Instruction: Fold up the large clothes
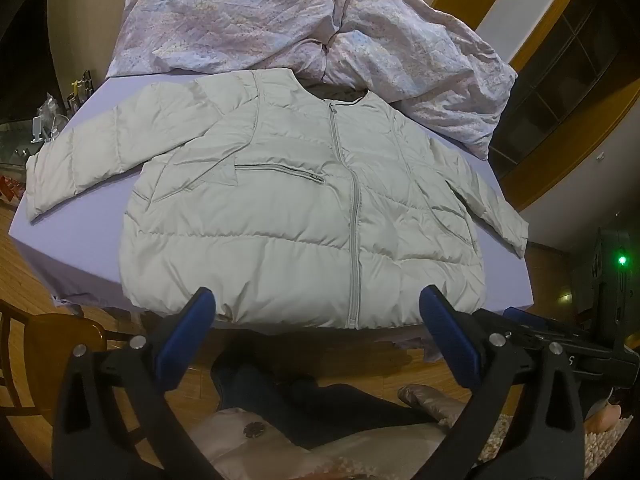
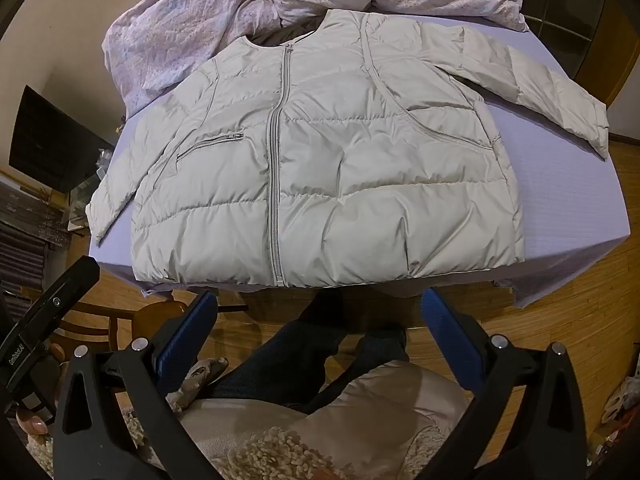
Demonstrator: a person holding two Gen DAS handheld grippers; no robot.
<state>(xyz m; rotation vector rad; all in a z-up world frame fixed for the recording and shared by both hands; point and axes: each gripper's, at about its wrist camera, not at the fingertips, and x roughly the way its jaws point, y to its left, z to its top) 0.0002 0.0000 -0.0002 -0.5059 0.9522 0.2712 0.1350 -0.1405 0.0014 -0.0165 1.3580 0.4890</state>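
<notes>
Pale grey puffer jacket (image 1: 304,208) lies face up, zipped, flat on the lavender-sheeted bed (image 1: 100,108). Collar points away toward the crumpled floral duvet (image 1: 280,20); hem lies along the near edge of the bed, closest to the person. Long axis of the body runs near to far, along the centre zipper (image 1: 354,216).

Left to right, from the left wrist view: left sleeve (image 1: 80,164) stretches out and slightly down to the left bed edge; chest pocket zip sits left of centre; right sleeve (image 1: 480,204) angles down toward the right edge.

Left gripper (image 1: 316,304) hangs just short of the hem, jaws spread wide, nothing between them. Its fingertips frame the hem either side of the zipper's bottom end.

Right gripper (image 2: 320,308), from its own view, also stands spread wide and empty, above the person's knees, a little further back from the hem than the left. The right sleeve (image 2: 560,96) lies well up and right of it.

Judgement: no fold begun. Each sleeve lies on its own hand's side, so each gripper is nearer its own sleeve; left looks marginally closer to cloth.
</notes>
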